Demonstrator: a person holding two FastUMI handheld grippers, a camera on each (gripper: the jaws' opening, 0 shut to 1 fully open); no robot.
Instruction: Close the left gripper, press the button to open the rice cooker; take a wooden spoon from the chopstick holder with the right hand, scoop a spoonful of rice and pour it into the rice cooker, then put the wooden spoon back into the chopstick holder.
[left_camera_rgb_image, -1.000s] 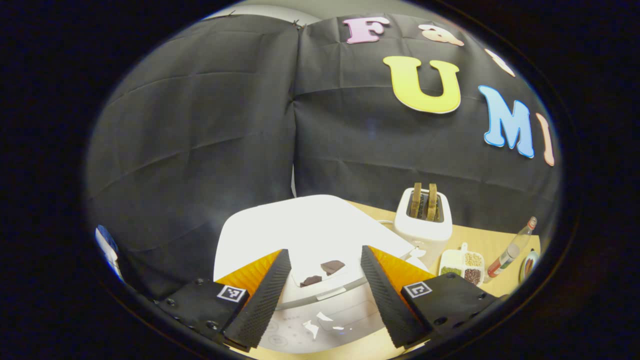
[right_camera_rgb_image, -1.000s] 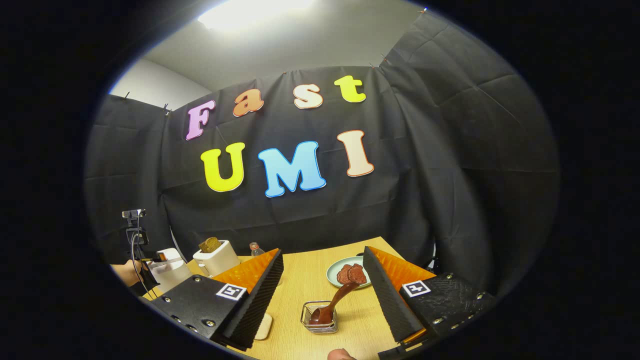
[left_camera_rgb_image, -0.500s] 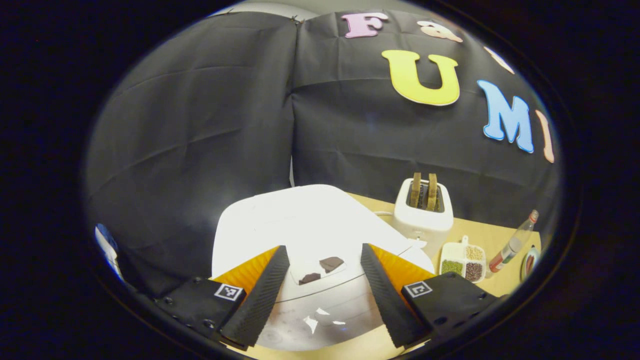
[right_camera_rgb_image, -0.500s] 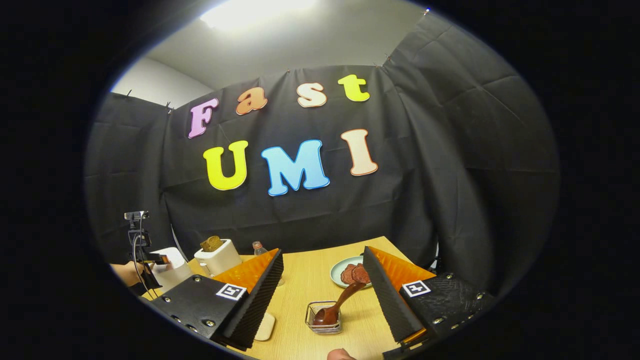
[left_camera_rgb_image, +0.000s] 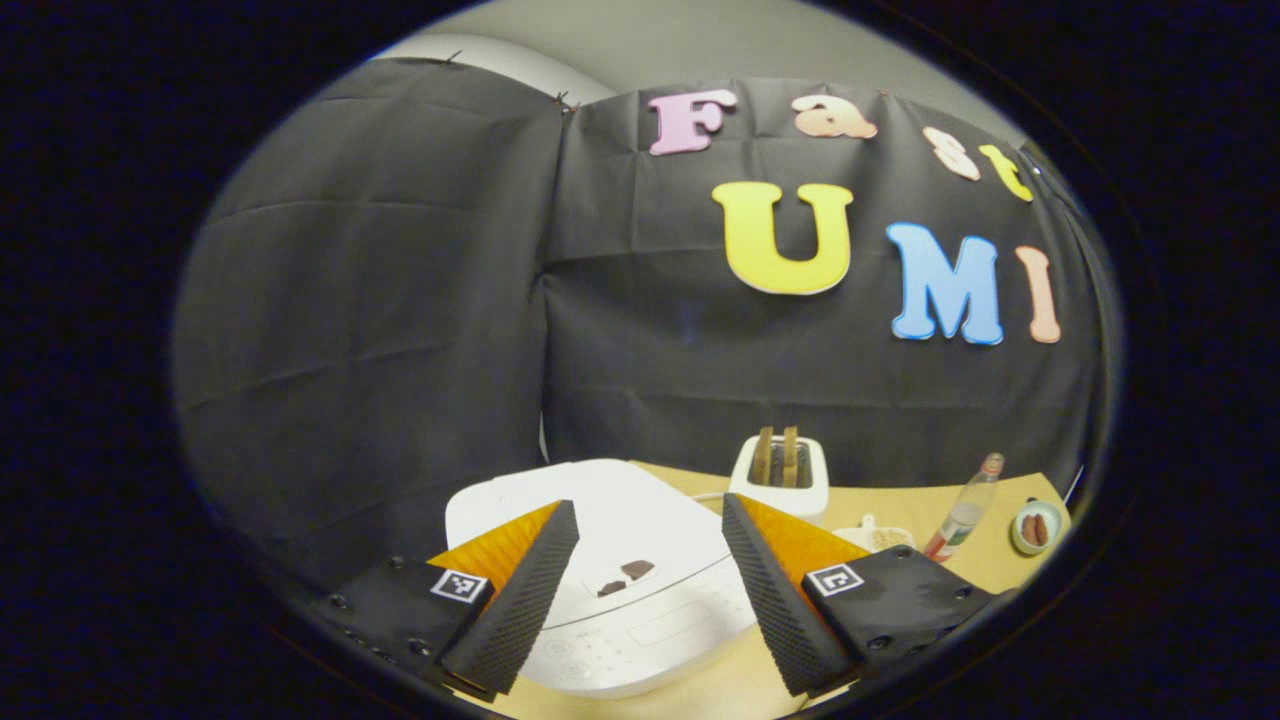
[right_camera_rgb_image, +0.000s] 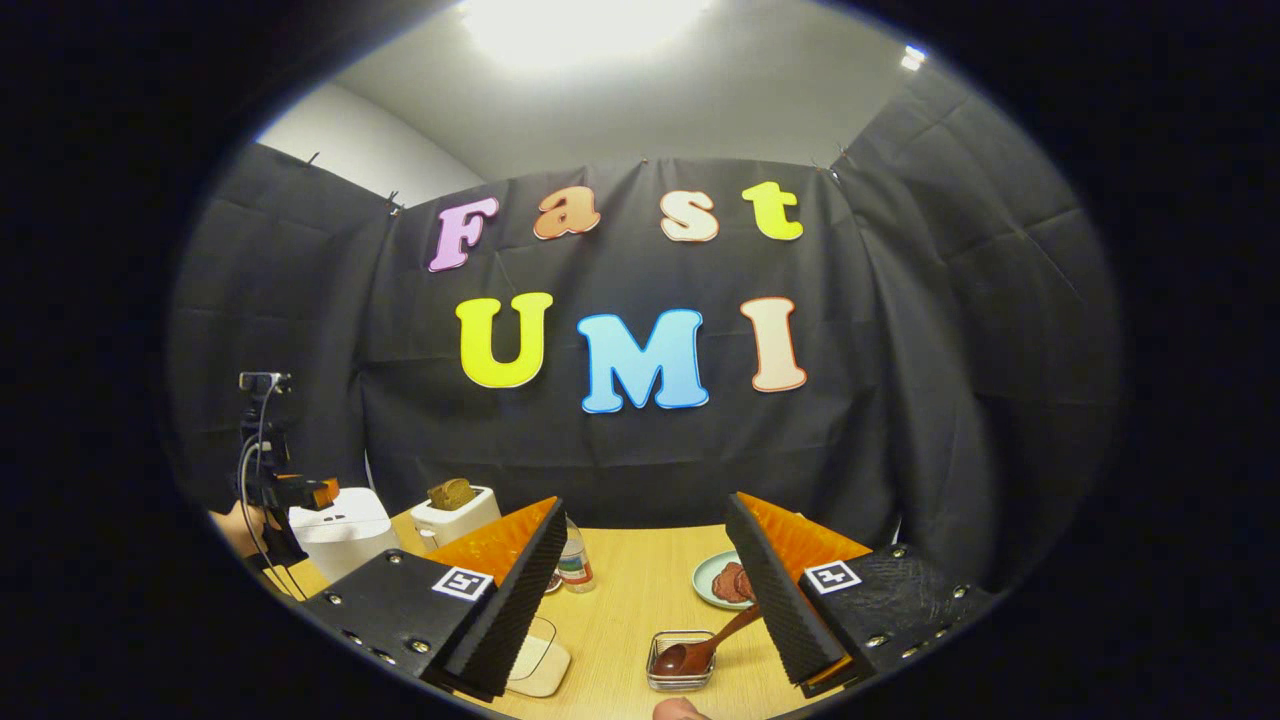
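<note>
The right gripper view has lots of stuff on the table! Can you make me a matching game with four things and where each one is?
Things:
1. wooden spoon
2. bread slice
3. reddish food
4. bottle

Places:
A. on the green plate
B. sticking out of the white toaster
C. standing on the table
D. leaning in the wire chopstick holder

Pairs: 1-D, 2-B, 3-A, 4-C
</note>
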